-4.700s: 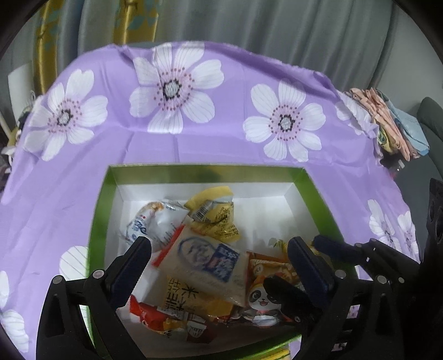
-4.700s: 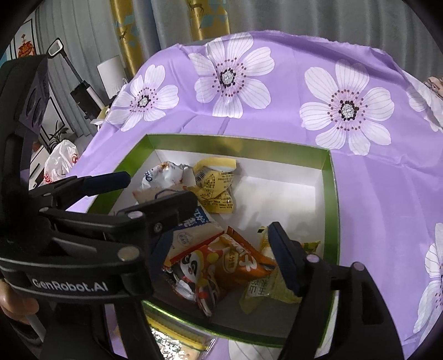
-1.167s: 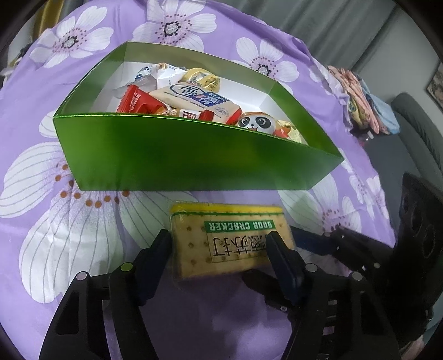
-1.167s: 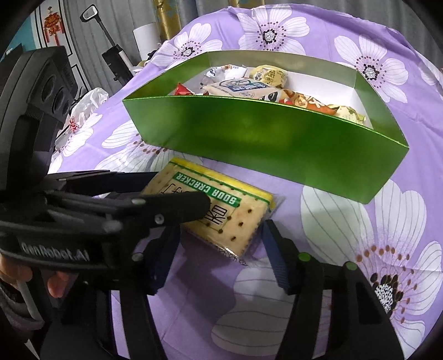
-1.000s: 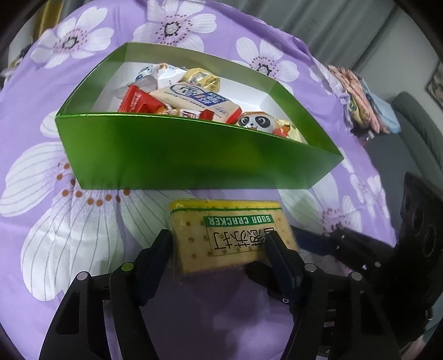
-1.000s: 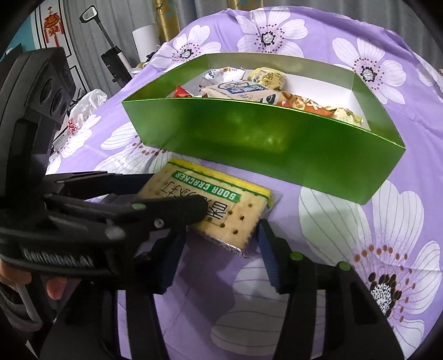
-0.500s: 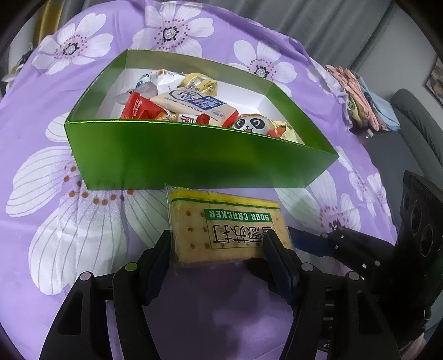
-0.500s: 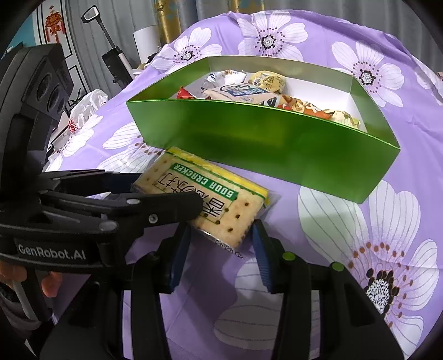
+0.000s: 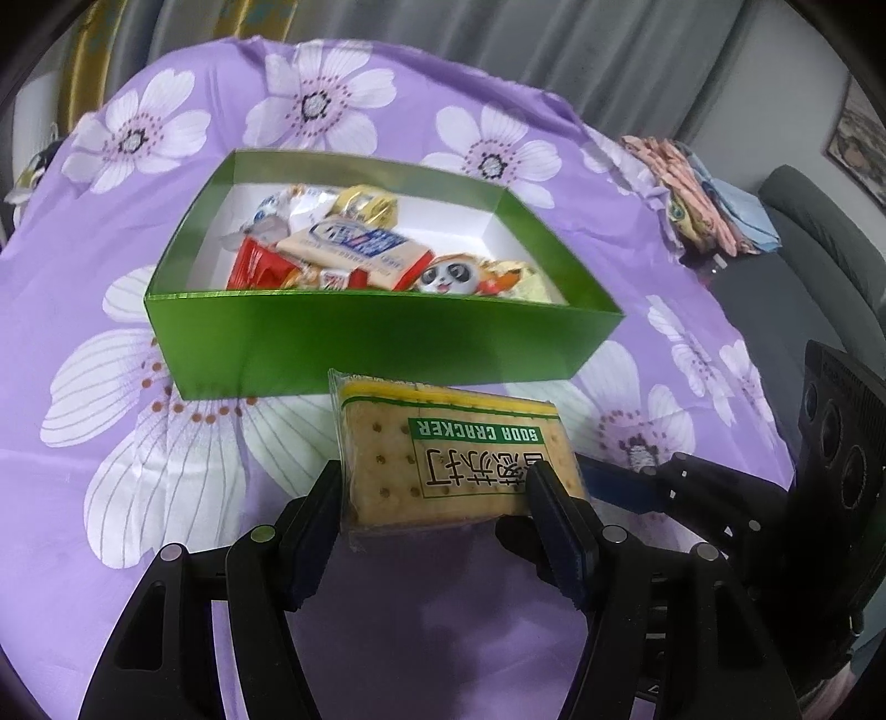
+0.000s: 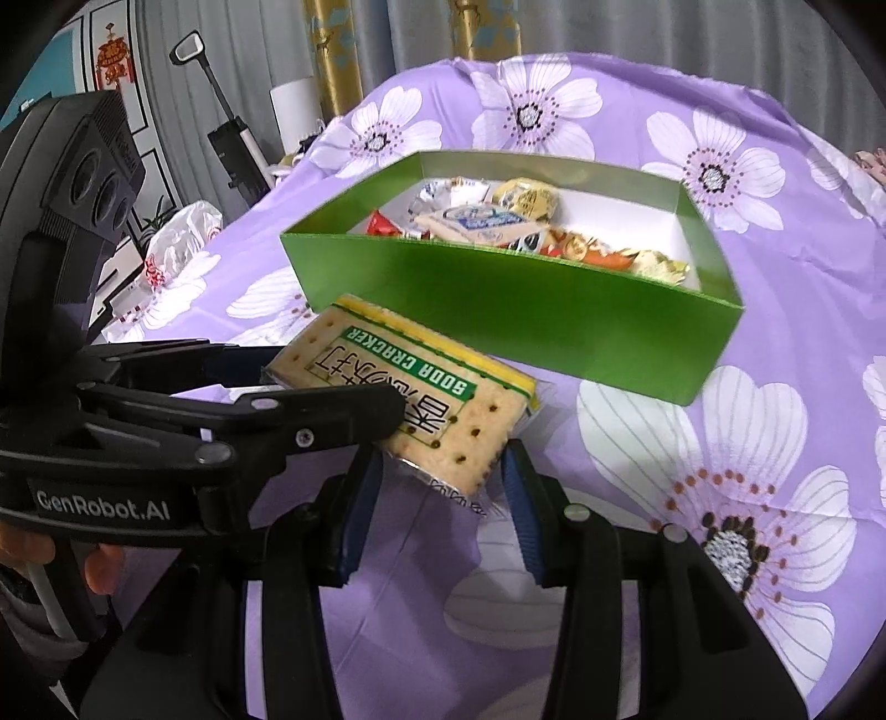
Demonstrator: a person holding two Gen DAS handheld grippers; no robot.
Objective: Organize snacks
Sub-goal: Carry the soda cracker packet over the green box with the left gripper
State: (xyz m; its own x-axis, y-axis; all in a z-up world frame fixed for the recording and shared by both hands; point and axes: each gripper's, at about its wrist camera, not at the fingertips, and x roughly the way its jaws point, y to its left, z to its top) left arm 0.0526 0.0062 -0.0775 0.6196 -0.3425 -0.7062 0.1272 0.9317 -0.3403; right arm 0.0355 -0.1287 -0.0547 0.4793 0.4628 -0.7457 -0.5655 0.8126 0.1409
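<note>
left wrist, left gripper point(image 9: 437, 493) clamps cracker pack point(image 9: 454, 451)

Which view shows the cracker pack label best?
Left wrist: the soda cracker pack faces the lens almost square between the left tool, its label fully visible though upside down. Right wrist shows the pack skewed, one end hidden behind the left tool's finger.

Bench covered by purple cloth point(image 9: 387, 637) with big white flower print. Grey curtains point(image 9: 581, 50) behind, gold patterned drapes point(image 10: 332, 55) between them. Grey sofa point(image 9: 819, 232) off the bench's far right corner, framed picture point(image 9: 855, 149) on the wall above it. Pile of folded fabric, pink and blue point(image 9: 703, 194), at that corner. Other side: stick vacuum point(image 10: 232, 133) upright by the curtain, red hanging ornament point(image 10: 113, 66) on the wall, white plastic bag point(image 10: 177, 243) low down. Light dim, even.
</note>
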